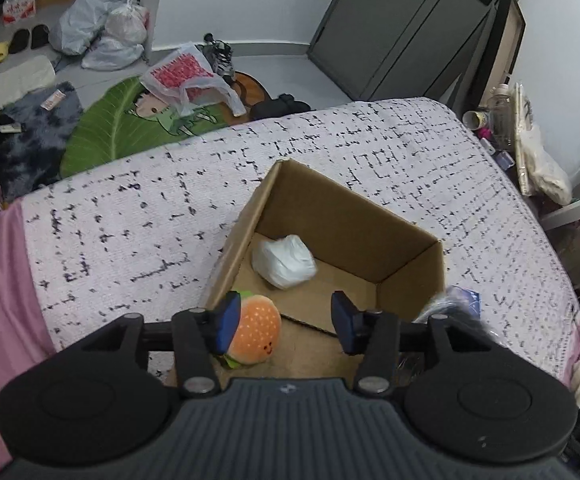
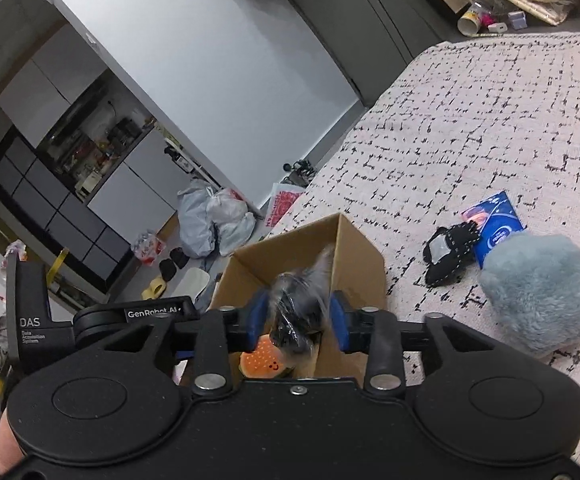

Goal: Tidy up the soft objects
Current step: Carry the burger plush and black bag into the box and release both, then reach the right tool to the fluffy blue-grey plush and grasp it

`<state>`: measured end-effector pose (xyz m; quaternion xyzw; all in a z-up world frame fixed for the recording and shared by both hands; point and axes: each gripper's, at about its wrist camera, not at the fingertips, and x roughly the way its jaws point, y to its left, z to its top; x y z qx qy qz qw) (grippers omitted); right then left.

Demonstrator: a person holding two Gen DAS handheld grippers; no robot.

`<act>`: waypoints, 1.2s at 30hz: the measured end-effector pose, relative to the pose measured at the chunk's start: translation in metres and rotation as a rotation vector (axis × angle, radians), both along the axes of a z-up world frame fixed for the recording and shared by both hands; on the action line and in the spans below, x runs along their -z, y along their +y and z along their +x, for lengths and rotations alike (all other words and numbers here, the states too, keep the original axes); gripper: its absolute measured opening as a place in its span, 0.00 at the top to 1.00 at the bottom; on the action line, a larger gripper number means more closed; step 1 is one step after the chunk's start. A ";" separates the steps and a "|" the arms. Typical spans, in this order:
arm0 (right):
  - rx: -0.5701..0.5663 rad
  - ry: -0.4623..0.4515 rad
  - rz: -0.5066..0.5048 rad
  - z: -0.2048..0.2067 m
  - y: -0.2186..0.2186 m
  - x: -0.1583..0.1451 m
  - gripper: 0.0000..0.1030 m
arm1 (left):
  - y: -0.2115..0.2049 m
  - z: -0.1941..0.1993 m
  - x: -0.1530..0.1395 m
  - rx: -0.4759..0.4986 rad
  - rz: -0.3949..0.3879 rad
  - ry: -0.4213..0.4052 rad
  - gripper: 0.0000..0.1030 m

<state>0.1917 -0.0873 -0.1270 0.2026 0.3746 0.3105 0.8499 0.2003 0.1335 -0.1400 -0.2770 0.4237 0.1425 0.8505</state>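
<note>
An open cardboard box [image 1: 345, 216] stands on the bed. Inside lie a white soft bundle [image 1: 284, 260] and a hamburger plush [image 1: 256, 330], which also shows in the right wrist view [image 2: 264, 362]. My left gripper [image 1: 286, 326] is open above the box's near side, its left pad beside the plush and not closed on it. My right gripper [image 2: 298, 316] is shut on a dark item wrapped in clear plastic [image 2: 297, 312], held over the box [image 2: 361, 256]. That item shows blurred at the box's right edge in the left wrist view [image 1: 449, 308].
On the patterned bedspread [image 2: 489, 120] to the right lie a grey-blue fluffy plush [image 2: 537, 300], a black glove [image 2: 449, 252] and a blue packet [image 2: 495, 220]. Bags, shoes and rugs cover the floor [image 1: 102, 32] beyond the bed. A cluttered side table [image 1: 529, 140] stands at the right.
</note>
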 end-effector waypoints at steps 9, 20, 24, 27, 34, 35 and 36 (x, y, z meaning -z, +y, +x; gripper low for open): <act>0.067 0.006 -0.023 0.003 -0.015 -0.006 0.38 | -0.016 0.002 -0.006 0.047 0.066 -0.007 0.31; 0.122 0.017 -0.014 0.010 -0.049 -0.022 0.17 | -0.038 0.007 -0.027 0.084 0.156 -0.019 0.27; 0.169 0.044 -0.008 0.017 -0.065 -0.024 0.16 | -0.050 0.010 -0.033 0.102 0.168 -0.018 0.27; 0.216 0.096 -0.002 0.022 -0.082 -0.020 0.16 | -0.062 0.014 -0.038 0.124 0.178 -0.022 0.27; 0.288 0.182 0.039 0.026 -0.115 -0.006 0.16 | -0.096 0.027 -0.049 0.182 0.199 -0.037 0.27; 0.293 0.188 0.049 0.026 -0.119 -0.005 0.16 | -0.100 0.028 -0.050 0.191 0.200 -0.039 0.27; 0.295 0.191 0.057 0.027 -0.122 -0.004 0.16 | -0.105 0.030 -0.050 0.199 0.198 -0.039 0.27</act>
